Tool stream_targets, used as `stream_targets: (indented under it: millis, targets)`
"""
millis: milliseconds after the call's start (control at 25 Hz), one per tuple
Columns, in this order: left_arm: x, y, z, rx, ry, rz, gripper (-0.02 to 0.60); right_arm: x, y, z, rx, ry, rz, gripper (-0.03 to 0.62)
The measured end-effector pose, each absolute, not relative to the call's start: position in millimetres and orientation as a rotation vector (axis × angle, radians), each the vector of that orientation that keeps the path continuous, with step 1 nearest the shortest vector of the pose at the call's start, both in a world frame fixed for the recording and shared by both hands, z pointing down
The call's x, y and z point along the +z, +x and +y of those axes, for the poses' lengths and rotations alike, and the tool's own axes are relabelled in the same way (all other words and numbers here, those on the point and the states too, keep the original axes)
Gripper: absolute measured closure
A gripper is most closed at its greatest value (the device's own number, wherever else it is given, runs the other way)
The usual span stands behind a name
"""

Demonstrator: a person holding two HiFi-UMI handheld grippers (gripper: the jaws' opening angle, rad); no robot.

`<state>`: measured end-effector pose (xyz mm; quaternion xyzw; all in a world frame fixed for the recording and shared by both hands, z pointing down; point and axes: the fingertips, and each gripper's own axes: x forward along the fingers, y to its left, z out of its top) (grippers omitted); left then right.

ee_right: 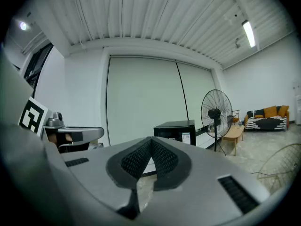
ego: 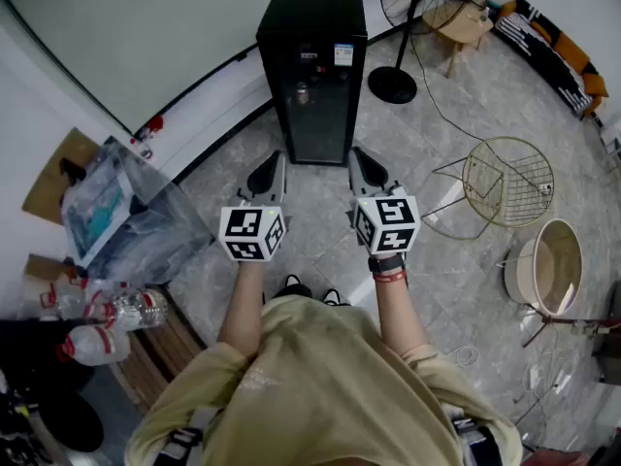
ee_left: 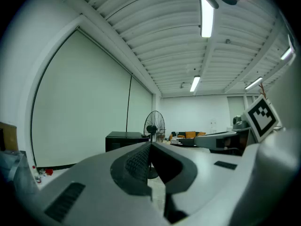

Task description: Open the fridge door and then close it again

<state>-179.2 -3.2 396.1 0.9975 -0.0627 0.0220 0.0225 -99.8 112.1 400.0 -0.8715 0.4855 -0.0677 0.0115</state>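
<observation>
**Head view.** We look down on a grey marbled tile floor (ego: 320,212) bounded by a white wall. A tall black box-shaped fridge with a dark glass front (ego: 312,76) stands upright against that wall, straight ahead of the person. Its long axis is vertical, and its door lies flush with the cabinet and faces the person. The left gripper (ego: 277,161) and the right gripper (ego: 355,157) are held side by side. Both point at the fridge and stand apart from it, with their jaws pressed together and empty. A black pedestal fan (ego: 393,83) stands just right of the fridge. A gold wire chair (ego: 506,178) and a round beige tub (ego: 555,265) stand farther right. A clear plastic bag (ego: 146,216) and clear plastic bottles (ego: 112,311) lie at left.

**Left gripper view.** We see the jaws meeting tip to tip with nothing between them. Beyond the tips the fridge (ee_left: 123,140) stands well apart, with the fan just to its right. An orange sofa (ee_left: 189,135) sits by the far wall. The right gripper shows at the right edge.

**Right gripper view.** Here too the jaws are closed on each other and hold nothing. The fridge (ee_right: 176,132) stands upright ahead, slightly right of the tips, with its labelled front turned toward us. The fan and a low wooden table (ee_right: 233,133) stand to its right. The left gripper shows at the left edge.
</observation>
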Motion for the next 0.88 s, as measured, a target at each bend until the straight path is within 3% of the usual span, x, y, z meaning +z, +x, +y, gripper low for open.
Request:
stream_targets:
  millis: [360,880]
  targets:
    - [419,-151,-37,0.091,3.056,-0.21,0.563,422,-76,74,-0.282,-2.707,1.497,0.571]
    - [415,-37,-195,0.059,3.055,-0.139,0.563,411,29,-88,-0.268,-2.782,1.473,0.571]
